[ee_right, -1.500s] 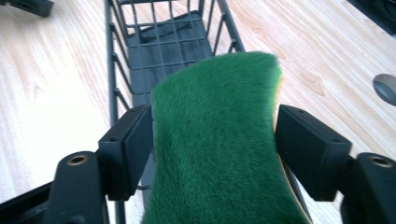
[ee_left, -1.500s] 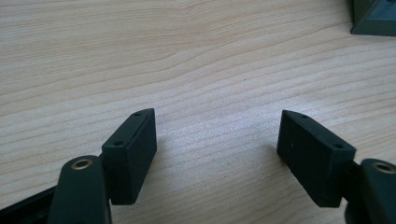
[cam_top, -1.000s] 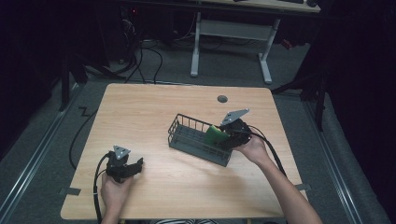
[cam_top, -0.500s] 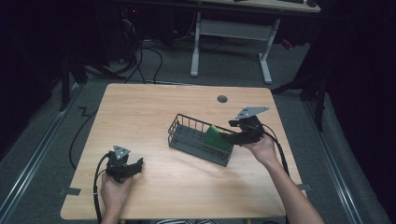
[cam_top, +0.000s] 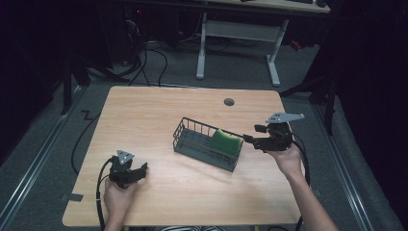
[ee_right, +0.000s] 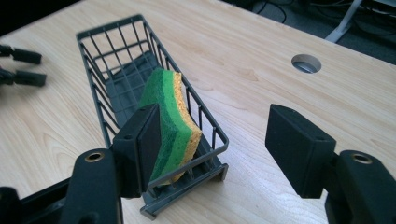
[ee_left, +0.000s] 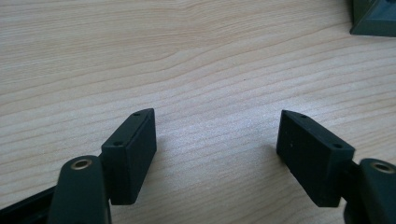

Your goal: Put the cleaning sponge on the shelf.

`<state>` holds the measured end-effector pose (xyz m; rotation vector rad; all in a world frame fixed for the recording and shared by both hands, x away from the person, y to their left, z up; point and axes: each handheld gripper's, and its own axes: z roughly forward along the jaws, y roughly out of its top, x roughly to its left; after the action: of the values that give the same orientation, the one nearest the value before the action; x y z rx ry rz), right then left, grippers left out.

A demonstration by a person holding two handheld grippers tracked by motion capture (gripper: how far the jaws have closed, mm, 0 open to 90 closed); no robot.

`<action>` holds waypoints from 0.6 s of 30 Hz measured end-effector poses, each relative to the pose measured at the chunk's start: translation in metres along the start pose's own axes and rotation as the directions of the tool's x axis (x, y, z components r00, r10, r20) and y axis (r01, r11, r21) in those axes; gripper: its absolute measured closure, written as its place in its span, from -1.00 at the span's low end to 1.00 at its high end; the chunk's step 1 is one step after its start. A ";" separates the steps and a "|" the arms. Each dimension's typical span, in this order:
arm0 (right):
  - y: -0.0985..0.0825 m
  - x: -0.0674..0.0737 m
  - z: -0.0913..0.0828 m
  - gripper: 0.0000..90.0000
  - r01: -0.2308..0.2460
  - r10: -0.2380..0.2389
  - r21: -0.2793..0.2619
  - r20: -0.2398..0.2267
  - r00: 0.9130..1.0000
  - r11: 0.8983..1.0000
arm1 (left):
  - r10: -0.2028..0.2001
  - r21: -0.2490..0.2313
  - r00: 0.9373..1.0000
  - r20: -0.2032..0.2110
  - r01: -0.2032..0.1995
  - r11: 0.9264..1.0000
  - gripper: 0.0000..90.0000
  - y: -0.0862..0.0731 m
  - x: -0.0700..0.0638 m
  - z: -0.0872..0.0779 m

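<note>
**High view: sponge in the basket, right gripper clear of it**

High view puts the sponge (cam_top: pixel 226 142) inside the basket (cam_top: pixel 192 143), at the end nearest the right gripper (cam_top: pixel 249 139). In the right gripper view the sponge (ee_right: pixel 169 114) stands on edge, green face toward the basket's middle, yellow face against the wire end wall (ee_right: pixel 205 128), and tilted a little.

Judged from how things lie, the placing looks done. The right gripper sits just beside the basket's end, above the table (cam_top: pixel 159 110), with nothing between its jaws. They have just been closing and now stand part-way apart, on air. The near jaw overlaps the sponge in the right gripper view, but the high view shows a gap, so I read no contact. What seems left is small: drawing the right hand (cam_top: pixel 287 161) away, perhaps.

The left gripper (cam_top: pixel 137 172) rests near the table's front left corner, well apart from the basket. The left gripper view shows its jaws wide over bare wood (ee_left: pixel 196 65), holding nothing.

Hard to make out:
- The sponge's bottom edge is hidden behind the basket wires and the jaw, so whether it sits flat on the basket floor I cannot tell.
- A dark corner (ee_left: pixel 373 18) at the top right of the left gripper view is cut off; likely the basket.
- The room beyond the table is dark.
</note>
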<state>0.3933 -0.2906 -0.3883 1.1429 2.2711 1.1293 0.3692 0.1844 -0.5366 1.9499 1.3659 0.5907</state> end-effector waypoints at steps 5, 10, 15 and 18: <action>-0.012 -0.004 -0.010 -0.19 -0.037 0.037 -0.010 0.005 0.999 0.999 | -0.001 0.000 1.000 0.002 0.001 1.000 -0.35 0.000 0.000 0.000; -0.025 -0.010 -0.019 -0.19 -0.079 0.080 -0.036 0.019 0.997 0.996 | -0.001 0.000 1.000 0.002 0.001 1.000 -0.35 0.000 0.000 0.000; -0.039 -0.013 -0.025 -0.19 -0.108 0.110 -0.054 0.027 0.994 0.993 | -0.001 0.000 1.000 0.001 0.001 1.000 -0.35 0.000 0.000 0.000; -0.049 -0.014 -0.027 -0.19 -0.131 0.132 -0.057 0.030 0.991 0.990 | 0.000 0.000 1.000 0.001 0.000 1.000 -0.36 0.000 0.000 0.000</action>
<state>0.3608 -0.3327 -0.4107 1.2963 2.1533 1.2043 0.3692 0.1844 -0.5366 1.9503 1.3653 0.5891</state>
